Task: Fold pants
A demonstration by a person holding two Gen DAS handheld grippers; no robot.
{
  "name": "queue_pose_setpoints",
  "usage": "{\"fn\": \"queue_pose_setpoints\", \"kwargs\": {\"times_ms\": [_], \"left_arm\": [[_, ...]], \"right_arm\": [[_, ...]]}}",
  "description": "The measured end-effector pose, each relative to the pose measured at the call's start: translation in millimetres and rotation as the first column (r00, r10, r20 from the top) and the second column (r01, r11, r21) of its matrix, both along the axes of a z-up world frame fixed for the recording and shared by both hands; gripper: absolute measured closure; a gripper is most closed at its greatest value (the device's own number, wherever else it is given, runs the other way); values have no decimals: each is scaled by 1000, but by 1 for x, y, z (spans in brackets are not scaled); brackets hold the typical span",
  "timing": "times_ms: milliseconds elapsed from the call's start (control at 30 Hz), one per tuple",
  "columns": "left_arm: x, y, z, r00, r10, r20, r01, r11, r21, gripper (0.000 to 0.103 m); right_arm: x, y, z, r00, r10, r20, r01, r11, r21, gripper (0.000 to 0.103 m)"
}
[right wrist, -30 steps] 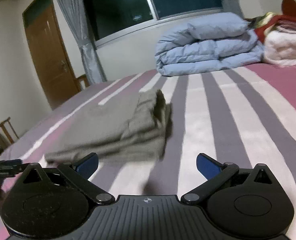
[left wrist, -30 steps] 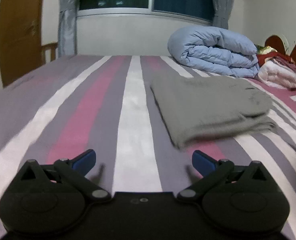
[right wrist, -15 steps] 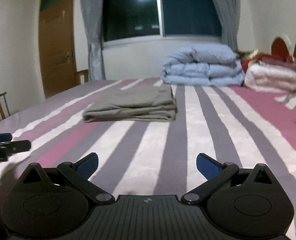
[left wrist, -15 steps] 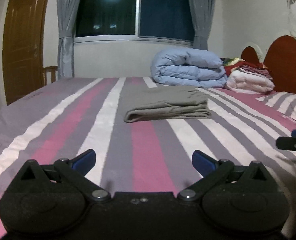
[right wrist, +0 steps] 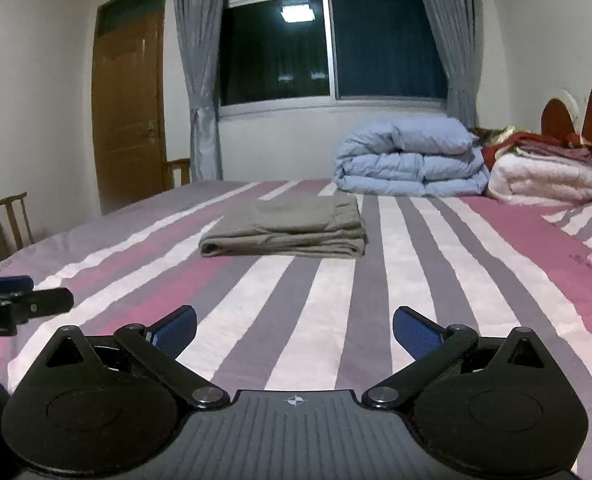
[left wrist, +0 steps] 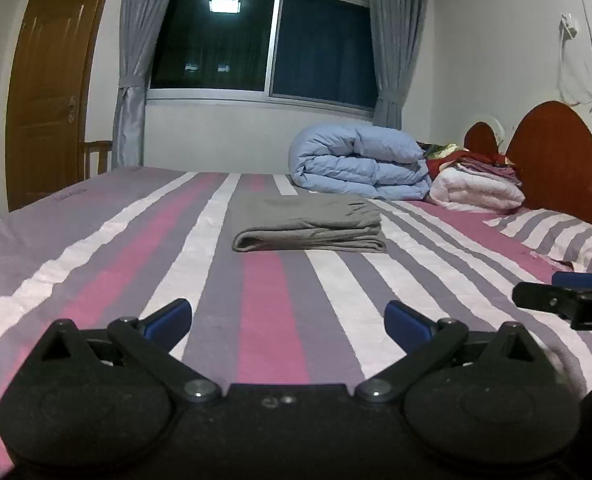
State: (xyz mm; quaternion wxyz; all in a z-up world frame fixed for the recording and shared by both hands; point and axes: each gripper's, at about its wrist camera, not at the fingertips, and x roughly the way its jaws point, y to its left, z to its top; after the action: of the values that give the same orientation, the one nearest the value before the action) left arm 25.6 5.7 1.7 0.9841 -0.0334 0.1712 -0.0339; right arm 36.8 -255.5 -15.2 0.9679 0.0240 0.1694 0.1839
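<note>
Left wrist view gives me the pants (left wrist: 309, 222) as a flat grey folded bundle lying on the bed (left wrist: 95, 248), well ahead of my tongs and apart from both. Their rolled fold edge faces me and their long axis seems to run across my view, roughly square to the bedsheet's stripes. From the right wrist view the same pants (right wrist: 287, 226) sit left of centre, the thicker stacked edges on the right side.

My left tongs (left wrist: 287, 318) stand wide, blue pads far apart with only striped sheet between them, holding nothing. My right tongs (right wrist: 294, 326) are likewise spread wide and empty, hovering over the bed (right wrist: 476, 272). Each pair shows at the rim of the other's camera: the right tongs (left wrist: 572, 296) with white letters on the black body that I read as "DA" before the frame cuts them off, the left tongs (right wrist: 15, 298) with small white lettering too cut off to read.

Small stitched writing shows on the sheet near the left edge and again on a pink stripe at right; I cannot read either.

Beyond the pants a rolled pale blue duvet (left wrist: 360, 166) lies near the headboard (left wrist: 556, 160), with a folded white blanket (left wrist: 476, 192) touching it and reddish cloth stacked on top. Behind are a dark window (left wrist: 263, 40), grey curtains (left wrist: 135, 60) and a wooden door (left wrist: 51, 92).
</note>
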Motion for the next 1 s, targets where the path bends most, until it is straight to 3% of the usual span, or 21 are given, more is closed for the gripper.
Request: {"fn": "queue_pose_setpoints", "kwargs": {"times_ms": [200,467,1000], "left_arm": [[1,1,-1,999,32,-9,-32,999,-42,6],[3,-6,-2,1000,18,-17,-18,1000,-1,6],[2,-9,-4,1000,3,-14,-3,1000,-1,6]], "right_arm": [[3,8,-2,1000,25,-5,-25,999,-23,0],[5,4,-4,1000,23,1,-23,1000,-8,0],[7,5,-4,1000,28,-3,-28,999,-16,0]]}}
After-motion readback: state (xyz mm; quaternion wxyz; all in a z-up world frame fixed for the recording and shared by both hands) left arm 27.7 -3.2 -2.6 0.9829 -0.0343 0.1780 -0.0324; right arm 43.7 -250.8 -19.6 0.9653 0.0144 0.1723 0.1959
